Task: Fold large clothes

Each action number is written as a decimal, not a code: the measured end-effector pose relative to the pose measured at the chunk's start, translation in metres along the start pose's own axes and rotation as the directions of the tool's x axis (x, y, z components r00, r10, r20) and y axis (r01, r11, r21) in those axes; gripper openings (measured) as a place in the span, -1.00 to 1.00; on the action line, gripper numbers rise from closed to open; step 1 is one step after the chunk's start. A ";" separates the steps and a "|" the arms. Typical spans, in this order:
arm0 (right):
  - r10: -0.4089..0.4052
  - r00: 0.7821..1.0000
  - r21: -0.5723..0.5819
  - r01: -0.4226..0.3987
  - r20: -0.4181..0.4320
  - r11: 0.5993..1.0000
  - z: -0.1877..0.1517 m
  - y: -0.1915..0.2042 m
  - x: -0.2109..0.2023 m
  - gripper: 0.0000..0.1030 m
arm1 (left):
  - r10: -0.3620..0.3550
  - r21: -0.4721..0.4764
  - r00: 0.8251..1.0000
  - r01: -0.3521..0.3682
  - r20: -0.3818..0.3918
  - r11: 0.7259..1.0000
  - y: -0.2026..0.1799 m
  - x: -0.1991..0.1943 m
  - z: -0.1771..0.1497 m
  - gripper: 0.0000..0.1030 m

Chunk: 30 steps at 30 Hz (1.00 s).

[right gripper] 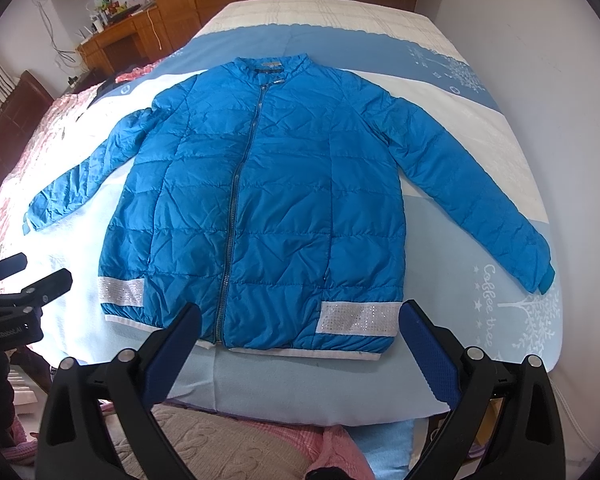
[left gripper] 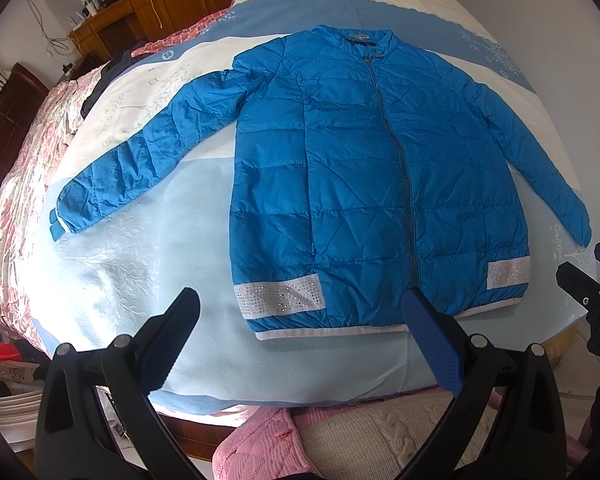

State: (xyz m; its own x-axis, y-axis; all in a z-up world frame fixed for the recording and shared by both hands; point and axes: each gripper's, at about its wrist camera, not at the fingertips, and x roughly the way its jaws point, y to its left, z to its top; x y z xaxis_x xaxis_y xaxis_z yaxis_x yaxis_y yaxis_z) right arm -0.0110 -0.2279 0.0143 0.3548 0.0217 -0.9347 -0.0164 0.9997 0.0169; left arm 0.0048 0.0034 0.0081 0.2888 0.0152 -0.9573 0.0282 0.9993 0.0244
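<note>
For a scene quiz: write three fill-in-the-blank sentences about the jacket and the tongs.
1. The blue jacket lies flat on the bed with its front zipper ____.
2. Both the left tongs and the right tongs are ____ and hold nothing.
3. A sparkly ____ band sits near the hem on each side.

Missing words: closed; open; white
</note>
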 end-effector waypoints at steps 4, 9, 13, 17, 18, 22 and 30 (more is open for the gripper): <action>0.001 1.000 0.000 -0.001 0.000 1.000 0.000 0.000 0.000 0.92 | 0.001 0.000 1.000 -0.001 0.001 1.000 0.001 -0.001 0.001 0.94; 0.002 1.000 -0.001 -0.002 0.001 1.000 0.001 0.001 0.000 0.92 | 0.001 0.000 1.000 -0.001 0.000 1.000 0.001 -0.001 0.001 0.94; 0.003 1.000 -0.001 -0.003 0.001 1.000 0.001 0.001 0.001 0.92 | 0.001 0.001 1.000 -0.001 0.001 1.000 0.000 0.000 0.000 0.94; 0.005 1.000 0.000 -0.005 0.008 1.000 0.002 0.001 0.001 0.92 | 0.003 0.004 1.000 -0.003 -0.003 1.000 0.002 0.000 0.002 0.94; 0.006 1.000 -0.001 -0.006 0.010 1.000 0.002 0.002 0.001 0.92 | 0.004 0.005 1.000 -0.004 -0.003 1.000 0.004 0.000 0.004 0.94; 0.016 1.000 -0.005 -0.016 0.015 1.000 0.004 0.000 0.004 0.92 | 0.010 0.011 1.000 -0.009 -0.005 1.000 -0.001 0.003 0.004 0.94; 0.043 0.998 0.053 -0.045 0.039 0.998 0.007 -0.025 0.013 0.92 | 0.016 0.048 1.000 -0.016 -0.001 0.999 -0.014 0.013 0.016 0.94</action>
State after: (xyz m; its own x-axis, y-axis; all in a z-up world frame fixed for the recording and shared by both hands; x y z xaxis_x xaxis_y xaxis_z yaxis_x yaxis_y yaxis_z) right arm 0.0008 -0.2528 0.0045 0.3897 0.0646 -0.9187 0.0169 0.9969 0.0773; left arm 0.0236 -0.0107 0.0004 0.2879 0.0315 -0.9571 0.0692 0.9962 0.0536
